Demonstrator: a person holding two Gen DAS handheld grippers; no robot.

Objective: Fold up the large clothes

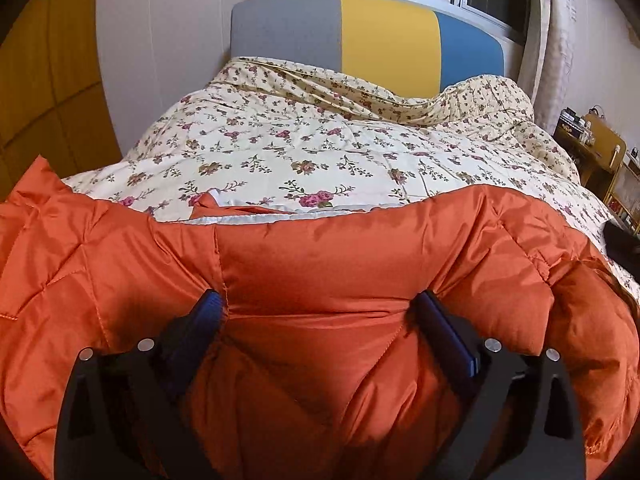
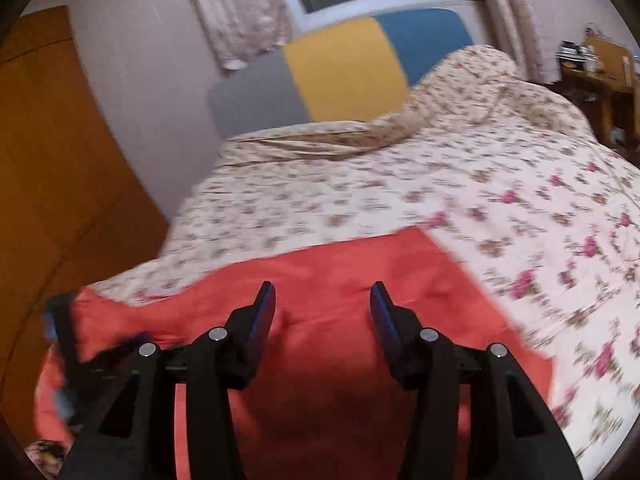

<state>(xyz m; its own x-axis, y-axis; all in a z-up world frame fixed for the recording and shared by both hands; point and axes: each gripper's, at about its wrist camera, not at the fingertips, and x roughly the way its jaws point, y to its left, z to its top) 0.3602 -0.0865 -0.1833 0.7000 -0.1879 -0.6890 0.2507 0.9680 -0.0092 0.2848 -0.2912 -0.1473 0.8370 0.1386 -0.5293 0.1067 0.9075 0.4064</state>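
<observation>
An orange quilted puffer jacket (image 1: 320, 264) lies on the bed's near end, with a strip of white lining (image 1: 280, 216) at its far edge. My left gripper (image 1: 320, 312) is wide open, its blue pads pressed into a bulging fold of the jacket that sits between them. In the right wrist view the jacket (image 2: 340, 264) lies flat below my right gripper (image 2: 322, 300), which is open and empty just above the fabric. The left gripper (image 2: 80, 344) shows blurred at the left edge of that view.
The bed has a cream floral quilt (image 1: 320, 144) and a grey, yellow and blue headboard (image 1: 368, 36). A wooden wardrobe (image 2: 52, 168) stands left. A wooden shelf with clutter (image 1: 600, 148) stands right. A window and curtains are behind the headboard.
</observation>
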